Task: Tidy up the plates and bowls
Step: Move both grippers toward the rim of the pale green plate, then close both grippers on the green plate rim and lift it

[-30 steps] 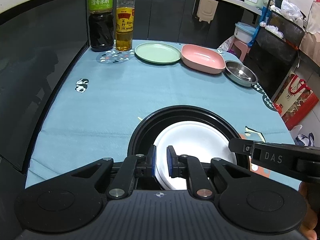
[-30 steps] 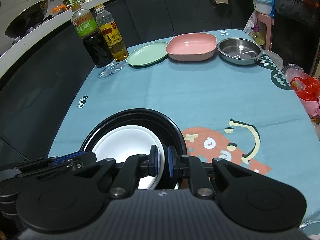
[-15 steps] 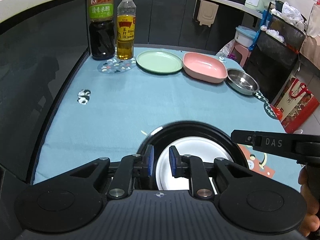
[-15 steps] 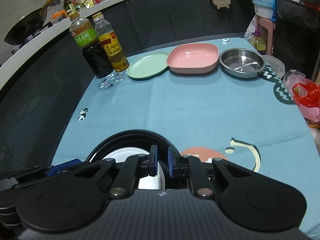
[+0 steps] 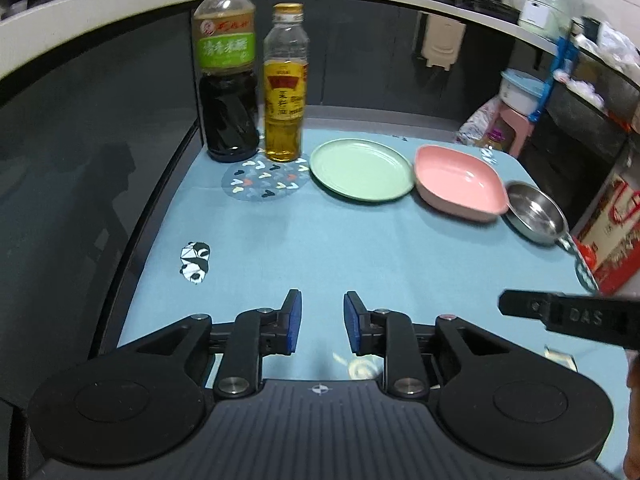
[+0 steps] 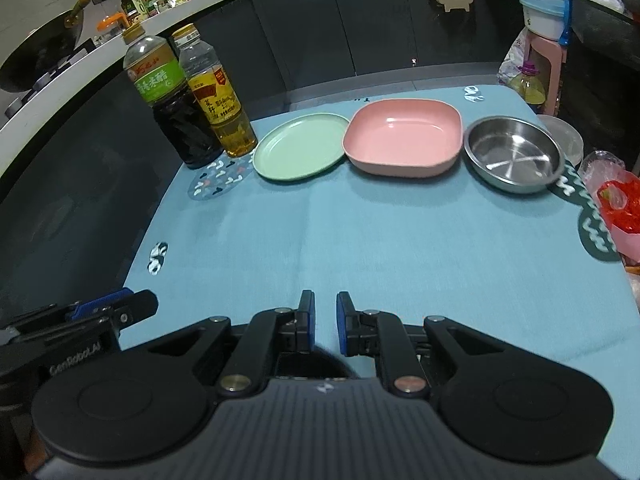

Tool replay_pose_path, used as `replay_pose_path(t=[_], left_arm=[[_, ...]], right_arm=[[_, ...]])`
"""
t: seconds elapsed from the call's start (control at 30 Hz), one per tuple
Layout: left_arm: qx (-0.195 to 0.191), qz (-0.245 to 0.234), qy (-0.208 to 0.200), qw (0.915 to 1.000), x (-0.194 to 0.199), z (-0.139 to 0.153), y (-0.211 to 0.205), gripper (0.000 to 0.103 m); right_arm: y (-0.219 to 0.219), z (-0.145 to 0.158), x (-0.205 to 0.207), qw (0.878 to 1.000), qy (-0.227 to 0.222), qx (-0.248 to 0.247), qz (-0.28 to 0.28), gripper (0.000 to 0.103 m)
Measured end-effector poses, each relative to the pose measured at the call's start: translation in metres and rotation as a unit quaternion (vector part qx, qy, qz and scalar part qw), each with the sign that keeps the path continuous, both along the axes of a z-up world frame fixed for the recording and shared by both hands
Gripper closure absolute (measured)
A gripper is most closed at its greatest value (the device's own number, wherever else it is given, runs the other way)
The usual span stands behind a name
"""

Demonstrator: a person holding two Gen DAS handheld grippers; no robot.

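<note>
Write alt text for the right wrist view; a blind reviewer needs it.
The right gripper, nothing visible between its narrowly parted fingers, hangs over a blue tablecloth. At the far edge stand two bottles, a green plate, a pink dish and a steel bowl.

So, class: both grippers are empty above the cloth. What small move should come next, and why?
Probably carry the left gripper forward to the green plate. Its jaws have just been opening with nothing between them, and that plate, the pink dish and the steel bowl sit unstacked in a row.
</note>
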State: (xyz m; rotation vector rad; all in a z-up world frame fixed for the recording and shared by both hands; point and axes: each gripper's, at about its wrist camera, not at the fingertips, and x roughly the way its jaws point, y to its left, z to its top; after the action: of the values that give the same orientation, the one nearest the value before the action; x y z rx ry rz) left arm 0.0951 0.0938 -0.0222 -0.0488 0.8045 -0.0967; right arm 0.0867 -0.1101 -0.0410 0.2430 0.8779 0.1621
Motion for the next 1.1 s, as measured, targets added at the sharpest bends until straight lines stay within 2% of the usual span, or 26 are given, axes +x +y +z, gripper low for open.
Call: replay_pose_path(t=[0.17,0.37,0.47,0.63,0.77,0.87,1.0,1.1], left_arm=[[-0.023,0.021,0.012,0.9994,0.038,-0.006,0.011,0.08],[-0.027,0.027,0.011,0.9992,0.081,-0.014,0.015,0.08],[-0.029,0.041,0.005,0.9987,0.1,-0.019,0.018,0.08],[-0.063,0.053,0.009,0.9966,0.13,-0.029,0.024,0.08],[-0.09,0.062,0.012,0.9939,0.148,-0.038,0.023,0.079],[-0.109,0.069,0.012,0.9916,0.162,-0.045,0.022,0.079],[-0.113,0.08,0.031,0.9899,0.179,-0.055,0.015,0.079],[-0.113,0.081,0.04,0.9896,0.191,-0.063,0.009,0.079]], right_arm=[[-0.001,0.002,0.024,1.0,0.007,0.001,-0.003,0.091],[0.003,0.001,0.056,1.0,0.011,0.011,0.001,0.091],[0.006,0.0,0.074,1.0,0.012,0.019,-0.001,0.08],[0.007,-0.003,0.104,1.0,0.009,0.021,-0.012,0.079],[0.002,-0.005,0.13,0.999,0.008,0.047,-0.015,0.079],[-0.002,-0.001,0.151,0.998,-0.019,0.062,-0.008,0.079],[0.003,0.003,0.183,0.999,-0.048,0.009,0.015,0.066],[0.004,-0.003,0.21,0.999,-0.045,-0.007,0.026,0.064]])
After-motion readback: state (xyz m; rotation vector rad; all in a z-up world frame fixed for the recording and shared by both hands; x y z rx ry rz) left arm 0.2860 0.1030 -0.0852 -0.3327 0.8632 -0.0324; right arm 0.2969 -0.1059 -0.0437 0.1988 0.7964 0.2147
